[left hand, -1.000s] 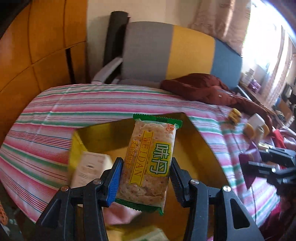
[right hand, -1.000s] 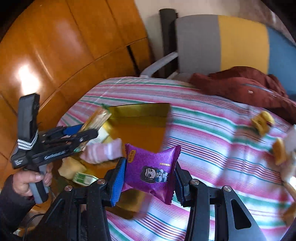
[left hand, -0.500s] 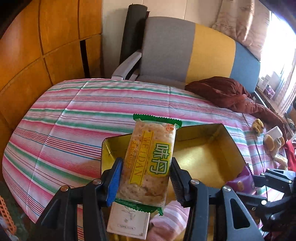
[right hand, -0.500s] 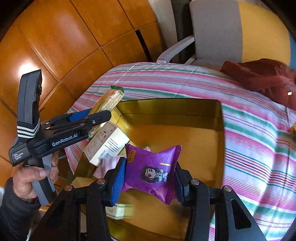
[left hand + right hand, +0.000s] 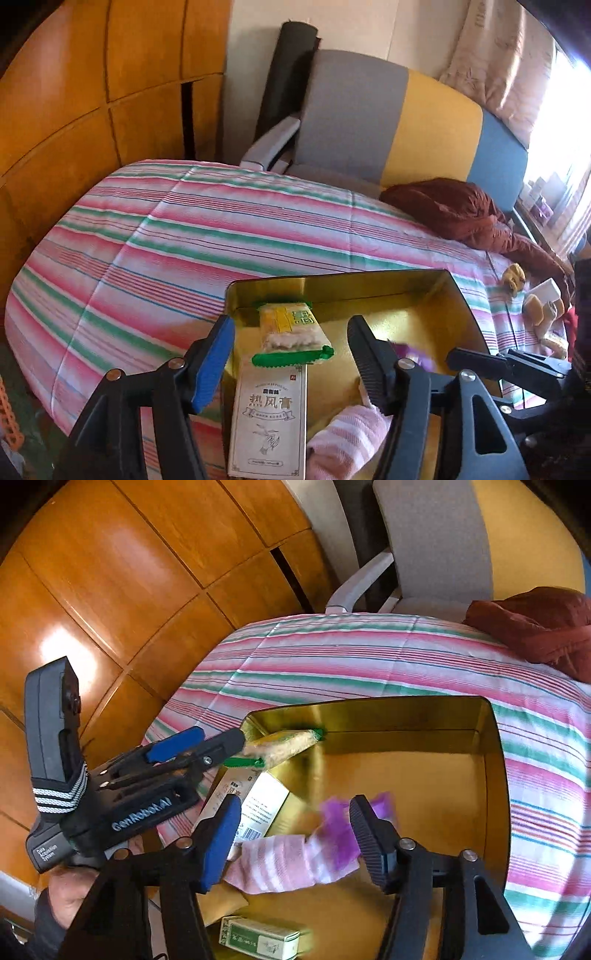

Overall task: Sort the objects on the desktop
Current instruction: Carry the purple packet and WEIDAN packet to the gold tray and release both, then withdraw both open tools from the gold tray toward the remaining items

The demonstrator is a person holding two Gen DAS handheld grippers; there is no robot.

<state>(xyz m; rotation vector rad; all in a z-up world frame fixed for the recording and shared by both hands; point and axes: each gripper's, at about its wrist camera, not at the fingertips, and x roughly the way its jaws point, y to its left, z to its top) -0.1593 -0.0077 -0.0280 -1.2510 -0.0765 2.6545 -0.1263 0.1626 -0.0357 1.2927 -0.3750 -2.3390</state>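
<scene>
A gold tin [image 5: 458, 291] [image 5: 495, 738] sits on the striped tablecloth. My left gripper [image 5: 291, 354] [image 5: 221, 740] hangs over the tin's near left corner. Its jaws are opening, and the green-ended cracker packet [image 5: 291, 328] [image 5: 284, 744] lies free of both pads, tipped into that corner. My right gripper [image 5: 295, 838] [image 5: 454, 358] is over the tin's near side, its jaws opening too. The purple snack packet [image 5: 340, 827] [image 5: 410, 350] is a blur dropping away from its pads onto a pink striped cloth [image 5: 280, 864] [image 5: 343, 443].
In the tin lie a white printed box [image 5: 269, 417] [image 5: 258, 805] and a small green-and-white box [image 5: 258, 936]. A dark red garment [image 5: 461, 210] and several yellow snacks [image 5: 535, 310] lie on the table's right. A chair [image 5: 369, 122] and wooden panels [image 5: 110, 572] stand behind.
Both grippers went from shut on their packets to open. The cracker packet tipped forward into the tin, the purple packet fell from the right gripper. Both hands shifted further over the tin.
</scene>
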